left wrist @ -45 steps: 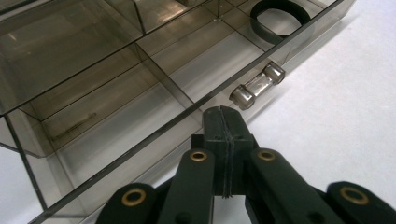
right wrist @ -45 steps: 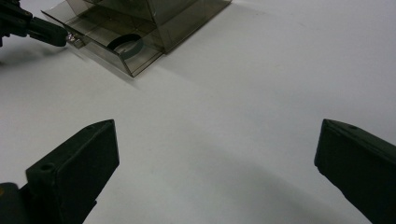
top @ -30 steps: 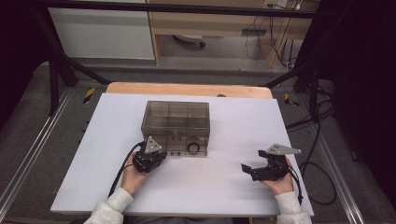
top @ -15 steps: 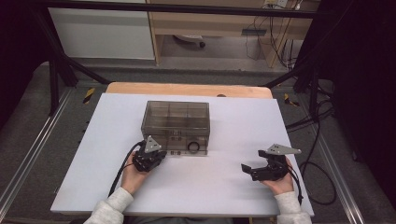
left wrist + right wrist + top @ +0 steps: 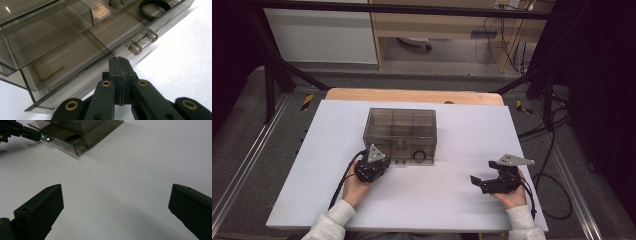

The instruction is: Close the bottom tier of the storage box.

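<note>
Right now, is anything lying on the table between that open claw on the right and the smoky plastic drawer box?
No. In the high view, only bare white table lies between the right gripper and the drawer box; the right gripper view shows the same.

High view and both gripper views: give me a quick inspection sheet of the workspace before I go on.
Surface: white table top, bare around the work.
Job's things: smoky clear drawer box; bottom drawer pulled out a little, black ring in one compartment, drawer handle free.
Clutter: nothing seen.
Grippers: left gripper shut, empty, tip at the drawer's front edge; right gripper open, empty, apart from the box.
Cables: gripper cable; floor cables at right.
Surroundings: black frame, shelf unit behind.
</note>
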Action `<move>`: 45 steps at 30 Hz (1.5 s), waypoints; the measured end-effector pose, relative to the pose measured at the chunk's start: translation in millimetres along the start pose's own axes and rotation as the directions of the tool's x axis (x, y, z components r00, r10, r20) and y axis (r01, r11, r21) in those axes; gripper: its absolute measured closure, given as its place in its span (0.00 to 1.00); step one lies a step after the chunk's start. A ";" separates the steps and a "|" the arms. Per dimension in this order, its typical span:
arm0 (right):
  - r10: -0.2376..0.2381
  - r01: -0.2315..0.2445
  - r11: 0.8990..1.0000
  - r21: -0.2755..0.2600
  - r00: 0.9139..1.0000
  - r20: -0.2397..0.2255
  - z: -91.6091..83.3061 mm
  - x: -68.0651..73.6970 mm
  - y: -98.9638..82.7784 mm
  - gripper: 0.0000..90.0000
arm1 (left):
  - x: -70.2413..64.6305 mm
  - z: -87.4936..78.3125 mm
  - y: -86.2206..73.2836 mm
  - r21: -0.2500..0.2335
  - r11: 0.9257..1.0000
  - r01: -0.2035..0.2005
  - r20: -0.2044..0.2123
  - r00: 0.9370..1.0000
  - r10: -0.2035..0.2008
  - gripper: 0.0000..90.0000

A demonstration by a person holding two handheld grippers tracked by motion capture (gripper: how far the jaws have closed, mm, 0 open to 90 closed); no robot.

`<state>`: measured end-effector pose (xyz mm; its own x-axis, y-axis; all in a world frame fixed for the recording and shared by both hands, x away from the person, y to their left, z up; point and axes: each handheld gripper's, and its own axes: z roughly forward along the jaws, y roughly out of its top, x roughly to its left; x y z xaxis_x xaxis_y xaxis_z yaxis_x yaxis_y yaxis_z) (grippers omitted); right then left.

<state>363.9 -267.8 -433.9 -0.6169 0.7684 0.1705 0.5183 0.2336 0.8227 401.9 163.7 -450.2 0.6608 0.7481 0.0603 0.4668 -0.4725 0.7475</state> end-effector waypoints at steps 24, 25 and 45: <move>0.002 -0.002 1.000 -0.001 1.000 0.000 0.2 -0.2 0.0 0.01 | 3.1 1.5 1.4 -0.007 1.000 0.003 -0.007 1.000 -0.003 1.00; 0.003 -0.003 1.000 -0.002 1.000 0.000 0.2 -0.3 -0.1 0.01 | 3.3 1.7 1.5 -0.007 1.000 0.004 -0.008 1.000 -0.004 1.00; 0.003 -0.003 1.000 0.000 1.000 -0.001 0.3 -0.2 -0.1 0.01 | 6.5 6.7 3.4 -0.004 1.000 0.014 -0.013 1.000 -0.014 1.00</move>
<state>364.2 -267.8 -434.2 -0.6157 0.7687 0.1736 0.5205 0.2312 0.8220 411.7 163.9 -451.8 0.6462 0.7610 0.0585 0.4737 -0.4599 0.7510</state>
